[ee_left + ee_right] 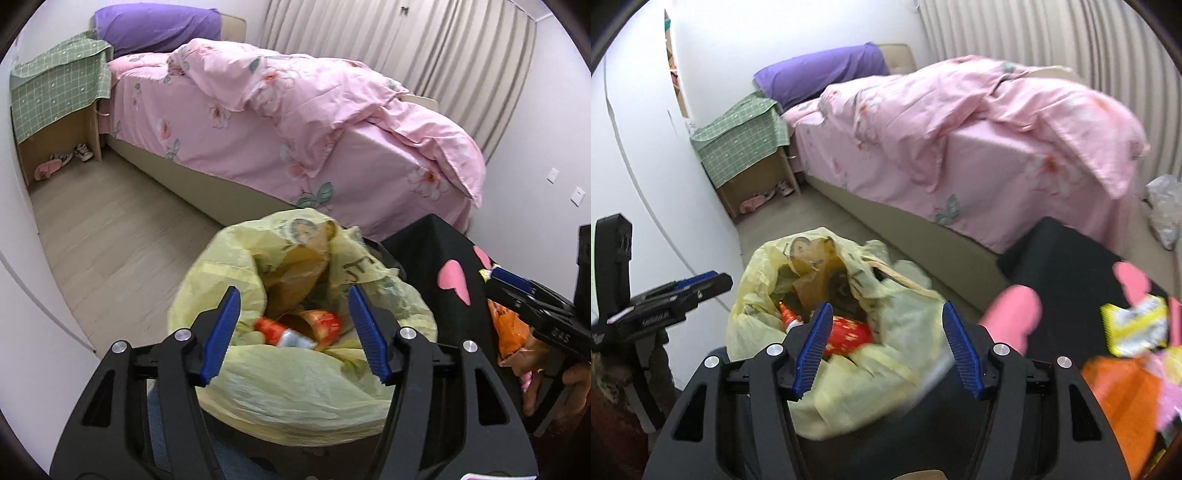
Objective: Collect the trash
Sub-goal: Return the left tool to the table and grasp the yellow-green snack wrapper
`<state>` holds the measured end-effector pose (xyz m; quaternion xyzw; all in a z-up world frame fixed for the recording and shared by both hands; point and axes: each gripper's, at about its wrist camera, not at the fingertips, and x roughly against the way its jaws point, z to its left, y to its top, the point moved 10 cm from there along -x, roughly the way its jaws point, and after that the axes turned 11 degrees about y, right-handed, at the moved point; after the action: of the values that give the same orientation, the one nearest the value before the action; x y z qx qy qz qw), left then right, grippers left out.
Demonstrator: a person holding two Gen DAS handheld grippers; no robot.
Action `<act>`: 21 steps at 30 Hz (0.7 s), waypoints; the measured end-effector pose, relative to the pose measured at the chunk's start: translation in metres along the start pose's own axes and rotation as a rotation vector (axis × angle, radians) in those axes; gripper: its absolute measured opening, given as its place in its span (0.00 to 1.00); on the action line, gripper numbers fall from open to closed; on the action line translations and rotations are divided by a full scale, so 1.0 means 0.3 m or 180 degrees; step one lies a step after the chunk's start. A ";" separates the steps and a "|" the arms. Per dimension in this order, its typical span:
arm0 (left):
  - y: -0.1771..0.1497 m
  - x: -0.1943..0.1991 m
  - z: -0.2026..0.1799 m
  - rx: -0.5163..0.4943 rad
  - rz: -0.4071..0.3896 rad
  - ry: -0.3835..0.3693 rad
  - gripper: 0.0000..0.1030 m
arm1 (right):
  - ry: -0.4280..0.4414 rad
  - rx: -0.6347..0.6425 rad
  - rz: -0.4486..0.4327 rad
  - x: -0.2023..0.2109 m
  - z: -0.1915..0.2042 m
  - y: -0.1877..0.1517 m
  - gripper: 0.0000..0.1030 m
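Both grippers hover over the yellow trash bag (295,369).
Left gripper (293,334) and right gripper (882,345) point toward 12 o'clock, jaws spread, empty.

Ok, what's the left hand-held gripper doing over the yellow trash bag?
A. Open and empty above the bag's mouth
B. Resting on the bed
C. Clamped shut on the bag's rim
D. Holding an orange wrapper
A: the left hand-held gripper is spread wide with nothing between its fingers, above the open yellow trash bag.
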<state>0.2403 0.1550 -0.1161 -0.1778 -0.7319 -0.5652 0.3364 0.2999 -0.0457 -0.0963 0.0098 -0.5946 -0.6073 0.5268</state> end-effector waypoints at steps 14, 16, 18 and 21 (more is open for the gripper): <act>-0.132 0.115 -0.537 -0.0893 -0.0031 -0.0814 0.56 | -0.0684 -0.0087 -0.0312 0.545 -0.212 -0.322 0.64; -0.160 0.132 -0.624 -0.1074 -0.0056 -0.0939 0.56 | -0.0934 -0.0045 -0.0350 0.612 -0.247 -0.367 0.64; -0.186 0.140 -0.699 -0.1212 -0.0057 -0.1048 0.56 | -0.1162 -0.0090 -0.0350 0.671 -0.290 -0.409 0.64; -0.230 0.131 -0.804 -0.1330 0.0024 -0.1206 0.56 | -0.1407 -0.0207 -0.0429 0.753 -0.351 -0.474 0.64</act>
<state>0.2384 -0.0987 -0.1052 -0.3486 -0.6487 -0.6593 0.1517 0.1772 -0.3051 -0.0922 -0.1008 -0.6736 -0.6473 0.3421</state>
